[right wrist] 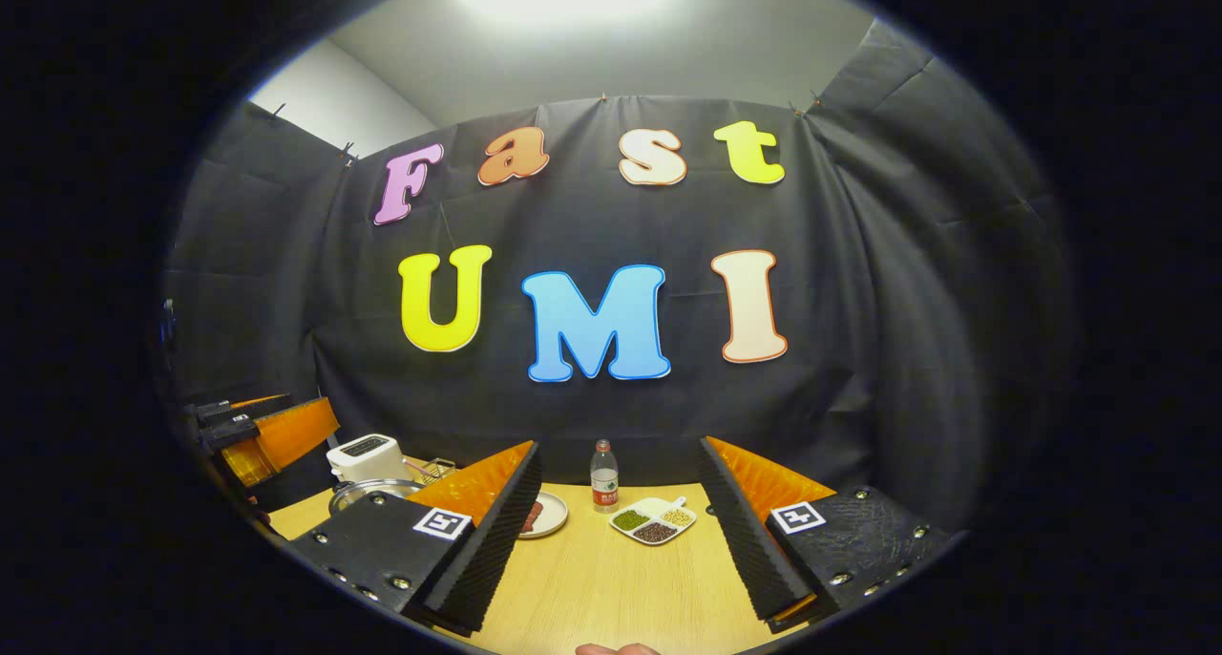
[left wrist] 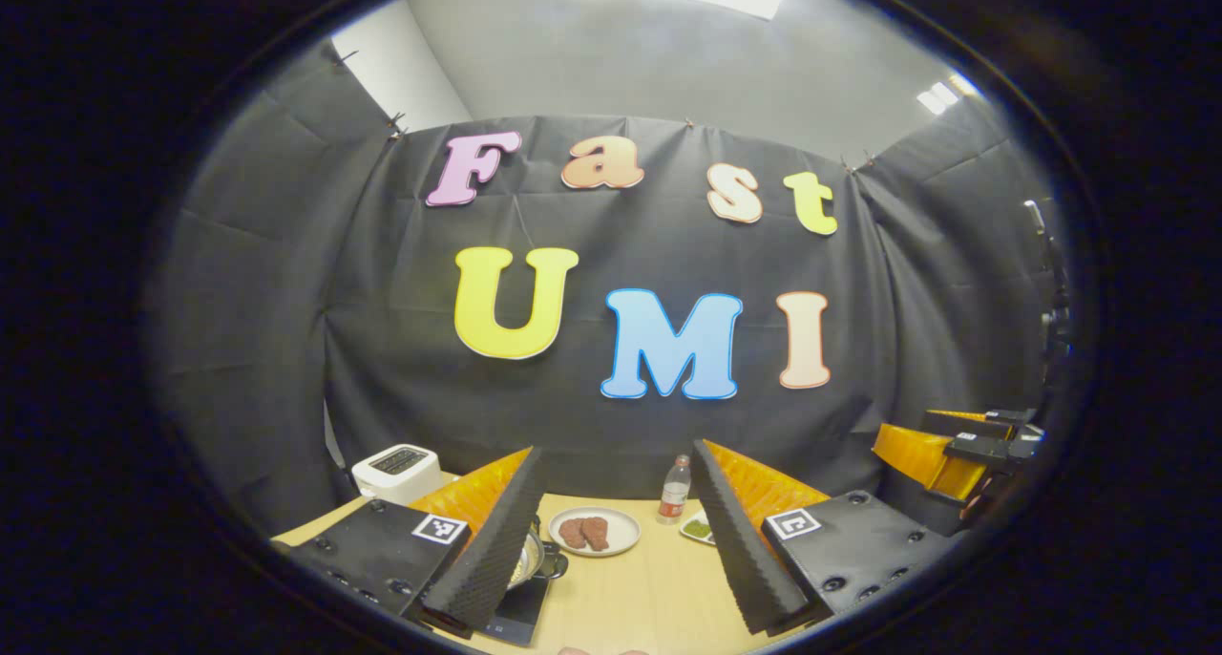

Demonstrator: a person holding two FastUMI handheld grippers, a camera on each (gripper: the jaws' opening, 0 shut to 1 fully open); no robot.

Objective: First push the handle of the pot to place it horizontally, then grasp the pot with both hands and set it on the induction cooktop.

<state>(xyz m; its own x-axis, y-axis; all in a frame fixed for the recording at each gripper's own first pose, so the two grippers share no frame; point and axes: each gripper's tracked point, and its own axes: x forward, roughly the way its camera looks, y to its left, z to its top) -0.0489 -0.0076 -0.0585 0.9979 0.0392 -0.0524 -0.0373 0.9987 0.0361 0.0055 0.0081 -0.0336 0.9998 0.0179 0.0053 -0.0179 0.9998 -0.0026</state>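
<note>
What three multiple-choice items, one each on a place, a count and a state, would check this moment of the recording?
1. Where does the water bottle stand?
A. at the far edge of the table, by the wall
B. on the toaster
C. inside the pot

2. How many compartments does the sectioned dish have in the right gripper view?
A. one
B. three
C. six

3. How do the right gripper's jaws stand?
A. shut on the bottle
B. shut on the plate
C. open, with nothing between them

Answers:
1 A: the bottle stands upright on the wood at the table's far edge.
2 B: green, pale and dark fillings lie in three separate sections.
3 C: bare tabletop shows in the wide gap between the fingers.
</note>
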